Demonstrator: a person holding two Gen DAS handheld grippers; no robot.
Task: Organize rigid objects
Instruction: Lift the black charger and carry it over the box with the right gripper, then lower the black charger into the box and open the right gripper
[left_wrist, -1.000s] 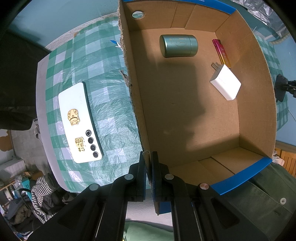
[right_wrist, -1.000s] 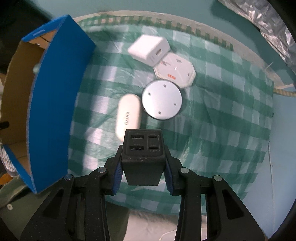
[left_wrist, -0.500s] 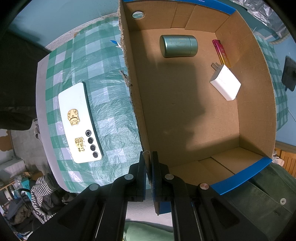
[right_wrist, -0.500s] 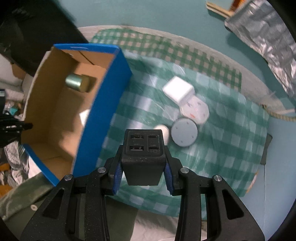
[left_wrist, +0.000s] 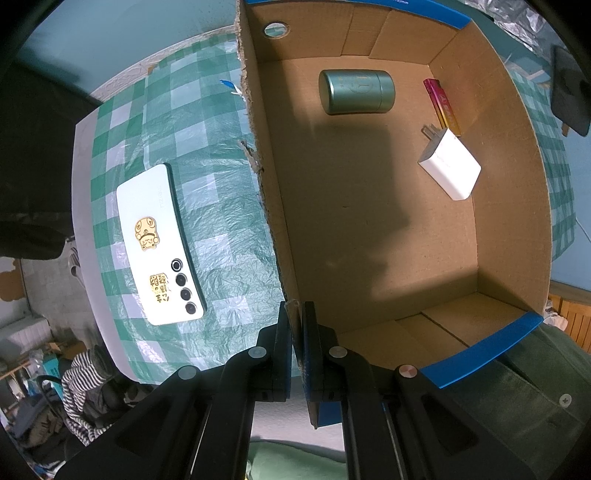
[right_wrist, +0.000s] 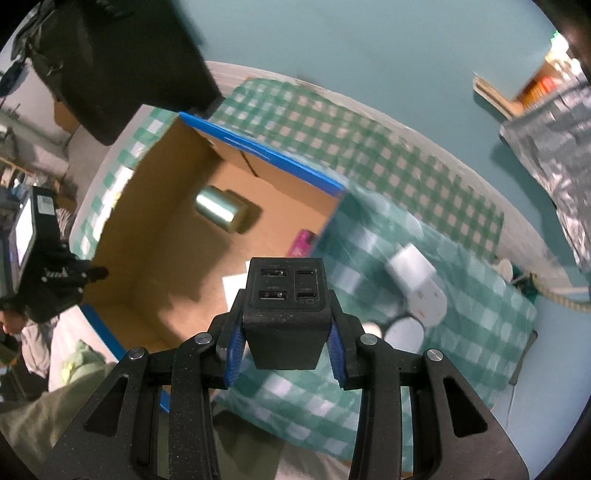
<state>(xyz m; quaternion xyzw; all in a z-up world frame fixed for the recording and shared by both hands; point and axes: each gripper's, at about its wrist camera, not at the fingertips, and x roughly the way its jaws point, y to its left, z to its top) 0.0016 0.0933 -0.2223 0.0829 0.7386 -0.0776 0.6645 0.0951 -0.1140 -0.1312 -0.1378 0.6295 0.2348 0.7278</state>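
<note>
Left gripper (left_wrist: 297, 321) is clamped shut on the torn near wall of the cardboard box (left_wrist: 266, 177), one finger outside, one inside. Box sits on a green checked tablecloth (left_wrist: 207, 155), blue tape along its top edges.

Inside the box, left wrist view: a green metal tin (left_wrist: 356, 91) lying on its side near the far wall, a pink-and-yellow stick (left_wrist: 441, 105) against the right wall, and a white plug charger (left_wrist: 450, 168) just below it, prongs pointing up toward the stick. Stick and charger look to be touching or nearly so, can't tell which. Tin is well apart from both.

Outside the box, left of the wall, a white phone (left_wrist: 157, 245) lies face down on the cloth, gold stickers on its back, camera lenses at the near end.

Right gripper (right_wrist: 285, 334) grips a black multi-port charger (right_wrist: 286, 314), blue pads pressed on both its sides, ports facing the camera. It is held in the air above the cloth, right by the box's right wall, not yet inside.

Right wrist view is blurred. On the cloth to the right: a white cube adapter (right_wrist: 410, 267), a white flat thing (right_wrist: 428, 304) touching it, and a round white disc (right_wrist: 404, 334) next to that. Person's green sleeve (left_wrist: 524, 398) at lower right in the left wrist view.
</note>
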